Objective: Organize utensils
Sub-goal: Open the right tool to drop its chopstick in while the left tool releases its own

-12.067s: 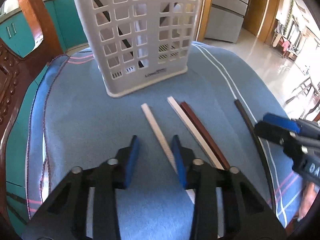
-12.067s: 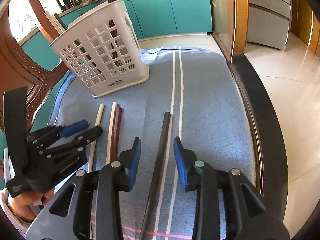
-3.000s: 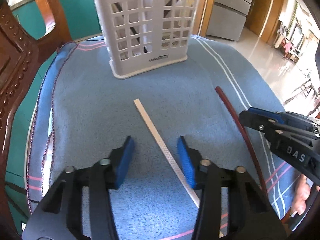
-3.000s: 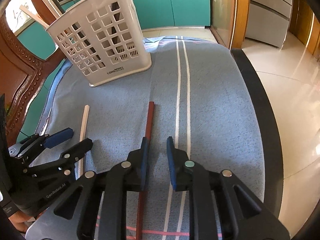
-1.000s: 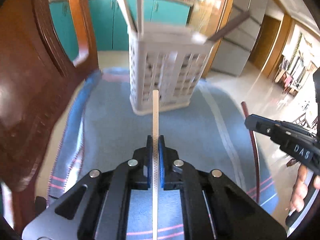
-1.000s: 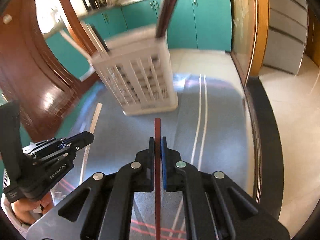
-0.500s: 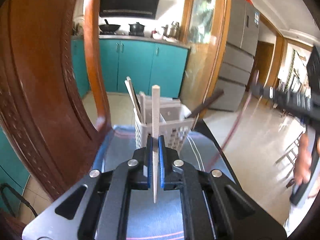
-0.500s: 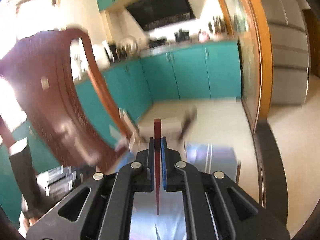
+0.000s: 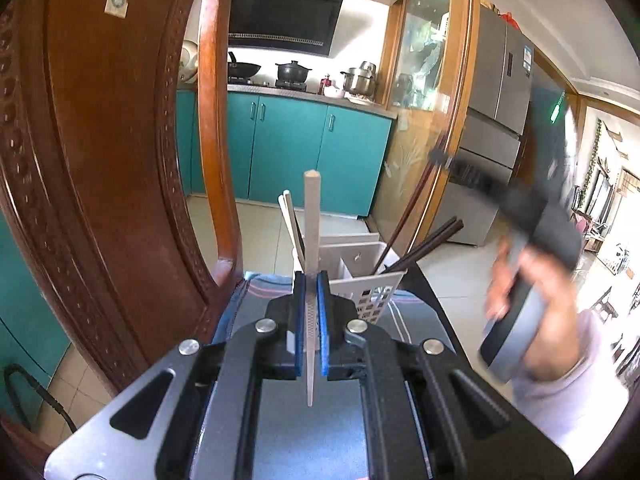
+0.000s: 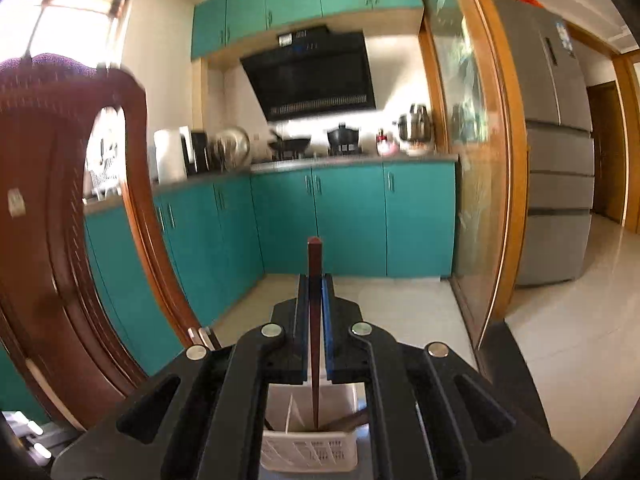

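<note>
Kitchen backdrop: teal cabinets, black range hood, steel refrigerator. Carved wooden chair back at left. Left gripper, jaws clamped on a pale cream chopstick, upright, square-ended. White perforated utensil basket on blue striped cloth, holding pale and dark chopsticks. Right gripper, jaws clamped on a reddish-brown chopstick, tip above the basket.

White chopstick clamped upright in left gripper, square top end up, thin tip down. Reddish-brown chopstick clamped upright in right gripper, tip hanging over white slotted basket. Inside basket: pale chopsticks leaning left, dark chopsticks leaning right.
</note>
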